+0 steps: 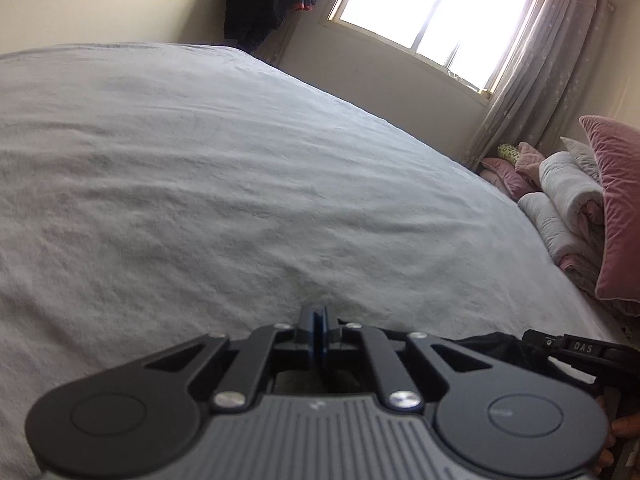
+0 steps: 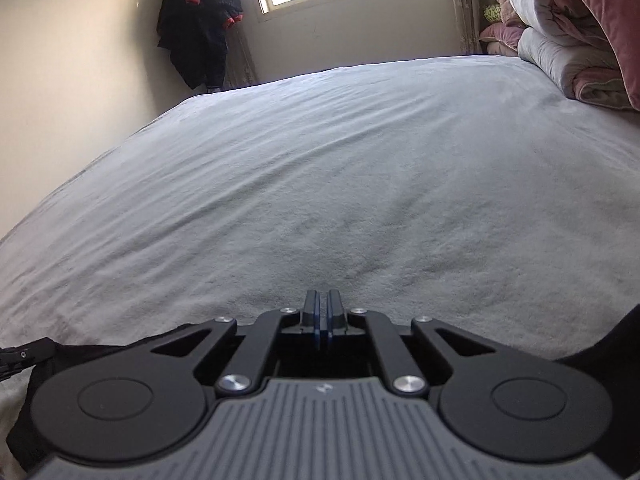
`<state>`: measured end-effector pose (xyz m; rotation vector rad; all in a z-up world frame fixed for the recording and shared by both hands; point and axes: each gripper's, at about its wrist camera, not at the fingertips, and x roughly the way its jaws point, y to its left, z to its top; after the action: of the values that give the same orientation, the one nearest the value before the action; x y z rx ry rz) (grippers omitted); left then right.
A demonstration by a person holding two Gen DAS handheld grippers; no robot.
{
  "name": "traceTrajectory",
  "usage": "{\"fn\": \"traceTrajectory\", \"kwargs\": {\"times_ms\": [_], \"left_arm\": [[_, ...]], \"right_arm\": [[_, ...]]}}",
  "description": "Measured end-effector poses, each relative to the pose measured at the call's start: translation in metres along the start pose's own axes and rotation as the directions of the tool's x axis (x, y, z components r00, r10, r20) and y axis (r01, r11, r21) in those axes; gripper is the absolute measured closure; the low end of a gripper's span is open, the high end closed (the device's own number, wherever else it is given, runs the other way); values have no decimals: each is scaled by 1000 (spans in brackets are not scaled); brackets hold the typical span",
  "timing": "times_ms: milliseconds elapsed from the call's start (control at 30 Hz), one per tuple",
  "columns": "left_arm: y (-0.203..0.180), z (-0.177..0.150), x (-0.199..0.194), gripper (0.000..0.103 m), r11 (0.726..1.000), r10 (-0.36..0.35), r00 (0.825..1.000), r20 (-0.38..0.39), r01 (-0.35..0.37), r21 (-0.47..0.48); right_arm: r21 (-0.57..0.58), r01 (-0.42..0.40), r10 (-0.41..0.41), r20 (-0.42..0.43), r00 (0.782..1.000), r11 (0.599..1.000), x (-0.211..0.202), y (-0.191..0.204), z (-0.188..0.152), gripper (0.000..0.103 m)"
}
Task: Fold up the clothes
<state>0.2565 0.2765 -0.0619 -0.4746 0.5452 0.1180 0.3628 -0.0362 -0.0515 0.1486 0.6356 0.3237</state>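
Note:
My left gripper (image 1: 319,312) is shut, its blue-padded fingers pressed together over the grey bedspread (image 1: 200,184); whether cloth is pinched between them is hidden. A black garment (image 1: 496,346) shows just behind and right of it, next to the other gripper's body (image 1: 584,348). My right gripper (image 2: 322,298) is also shut, above the bedspread (image 2: 360,168). Black fabric (image 2: 24,408) lies under its body at lower left and at the lower right edge (image 2: 616,344). Most of the garment is hidden beneath both grippers.
Rolled white and pink quilts (image 1: 568,200) and a pink pillow (image 1: 620,208) are piled at the bed's right end; they also show in the right wrist view (image 2: 568,40). A dark coat (image 2: 200,20) hangs in the corner by the window (image 1: 436,8).

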Motion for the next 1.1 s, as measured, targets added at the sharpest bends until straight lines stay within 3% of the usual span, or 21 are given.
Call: {"fn": "traceTrajectory", "kwargs": {"times_ms": [100, 133, 167, 200, 300, 367, 433, 533, 567, 633, 700, 833, 867, 967, 1100], "left_arm": [[7, 6, -6, 78, 996, -68, 997, -45, 65, -60], [9, 7, -9, 74, 993, -87, 995, -56, 82, -79], [10, 9, -12, 74, 991, -100, 993, -68, 94, -93], [11, 12, -16, 74, 990, -108, 991, -79, 99, -101], [11, 21, -29, 77, 989, -115, 989, -90, 106, -104], [6, 26, -41, 88, 987, -146, 987, -71, 141, -74], [-4, 26, -46, 88, 974, -226, 970, -90, 224, -32], [-24, 13, -36, 88, 924, -361, 910, -204, 378, 50], [-31, 6, -30, 88, 913, -369, 893, -258, 400, 81], [-42, -10, -19, 88, 905, -301, 883, -360, 384, 184], [-49, -23, -16, 98, 889, -223, 894, -389, 350, 294], [-53, -26, -33, 98, 854, -181, 904, -387, 339, 395], [-52, -24, -35, 97, 856, -175, 909, -378, 330, 398], [-45, -18, -38, 97, 872, -188, 921, -341, 316, 375], [-42, -20, -33, 97, 869, -179, 918, -353, 316, 382]], "right_arm": [[-18, -20, 20, 11, 1000, 1000, -12, 6, 2, 87], [-25, -37, 38, 16, 999, 999, -17, 8, 3, 78], [-32, -54, 55, 22, 998, 998, -22, 10, 4, 59], [-39, -70, 71, 30, 997, 997, -26, 12, 4, 54], [-70, -111, 113, 31, 993, 991, -35, 24, 4, 54], [-95, -142, 144, 12, 990, 985, -39, 33, 2, 54], [-136, -149, 149, -11, 989, 979, -42, 45, -1, 54], [-195, -144, 137, -48, 989, 970, -40, 56, -5, 57], [-206, -130, 120, -60, 991, 970, -35, 57, -6, 60], [-236, -85, 68, -77, 995, 968, -25, 57, -8, 60], [-274, -33, 10, -86, 996, 961, -11, 55, -10, 60], [-274, -1, -19, -71, 997, 962, 6, 48, -5, 64], [-265, -9, -11, -73, 997, 964, 6, 48, -2, 64], [-245, -106, 92, -67, 993, 964, -6, 50, 3, 58], [-274, -215, 191, -111, 975, 938, -4, 60, 0, 58]]}}
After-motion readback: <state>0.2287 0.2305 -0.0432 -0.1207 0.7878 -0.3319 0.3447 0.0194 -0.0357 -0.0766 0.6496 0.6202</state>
